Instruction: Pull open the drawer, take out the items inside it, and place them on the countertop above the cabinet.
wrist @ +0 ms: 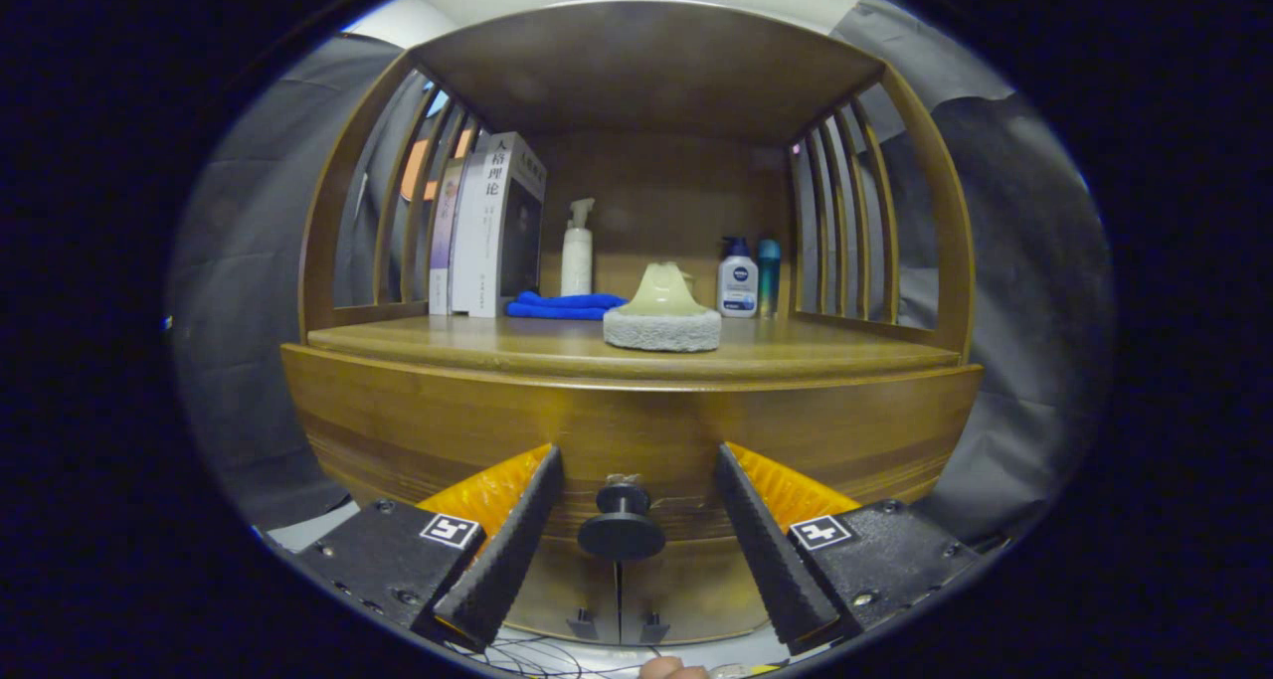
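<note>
The gripper [624,535] stood with its fingers spread wide, the drawer's round knob [622,530] between them and touched by neither; the drawer [636,440] sat flush in the cabinet front, so its contents were hidden, while on the countertop [557,346] above lay a scrubbing pad with a pale handle [662,313], a blue cloth [563,305], books [492,224] and bottles [737,278]. A closed drawer fits either end of the job. The knob looked small and smooth: fingers closing off-centre could slip off it, or a skewed pull could jam the drawer.
</note>
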A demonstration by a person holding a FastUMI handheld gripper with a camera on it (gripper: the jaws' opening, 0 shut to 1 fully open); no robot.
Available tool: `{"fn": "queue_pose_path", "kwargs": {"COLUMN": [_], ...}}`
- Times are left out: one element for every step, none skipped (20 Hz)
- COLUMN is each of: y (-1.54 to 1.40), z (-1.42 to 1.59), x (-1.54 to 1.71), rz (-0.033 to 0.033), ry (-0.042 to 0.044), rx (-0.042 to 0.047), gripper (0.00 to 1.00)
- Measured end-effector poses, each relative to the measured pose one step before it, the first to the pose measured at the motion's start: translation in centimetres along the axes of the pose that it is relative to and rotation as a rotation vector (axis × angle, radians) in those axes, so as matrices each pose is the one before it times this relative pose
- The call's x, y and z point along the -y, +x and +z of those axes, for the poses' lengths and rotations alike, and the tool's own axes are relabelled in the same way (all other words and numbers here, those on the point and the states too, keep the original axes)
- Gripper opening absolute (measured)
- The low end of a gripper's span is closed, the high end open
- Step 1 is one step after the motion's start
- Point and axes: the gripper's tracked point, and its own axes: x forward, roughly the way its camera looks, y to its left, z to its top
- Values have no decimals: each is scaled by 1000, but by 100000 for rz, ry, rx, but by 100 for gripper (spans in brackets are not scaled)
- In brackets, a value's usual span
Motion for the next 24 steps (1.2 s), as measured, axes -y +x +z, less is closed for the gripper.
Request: {"fn": "queue_pose_path", "kwargs": {"y": [263, 382, 93, 9, 161, -68, 0, -102, -175, -449, -1123, -1297, -1094, -1632, -1889, -1839, -2069, -2064, -2102, -1807, -2188, -1489, -1473, -1065], "z": [87, -72, 64, -6, 18, -17, 2, 48, 24, 85, 779, 968, 909, 1041, 808, 585, 778, 540, -54, 97, -458, -615, -660, -616], "x": [-71, -136, -42, 51, -2, -37, -77, 117, 184, -34, 138, 515, 191, 410, 461, 509, 599, 477, 596, 512, 751, 556, 638, 653], "rz": [-8, -155, -29, -164, -315, -203, -31, -9, -191, 1098, 1573, 616, 666, 613, 1013, 877, 824, 1624, 910, 1003, -571, 447, -542, 36], "ry": [489, 321, 183, -251, -587, -294, 173, 223, -288, -340, -637, -603, 296, 778, 285, -40, 407, -244, 104, 419, 1831, 1126, 652, 96], "rx": [28, -69, 107, -65, 151, 338, -98, -162, -965, -325, 1706, 2221, 2554, 1631, 498, 635, 1042, 430, -773, -990, -1113, -1249, -415, -69], "gripper": [99, 99, 98, 99, 99, 99, 99, 99, 99, 99, 99, 99, 99, 99, 99, 99, 99, 99, 99, 99, 99, 99, 99, 99]}}
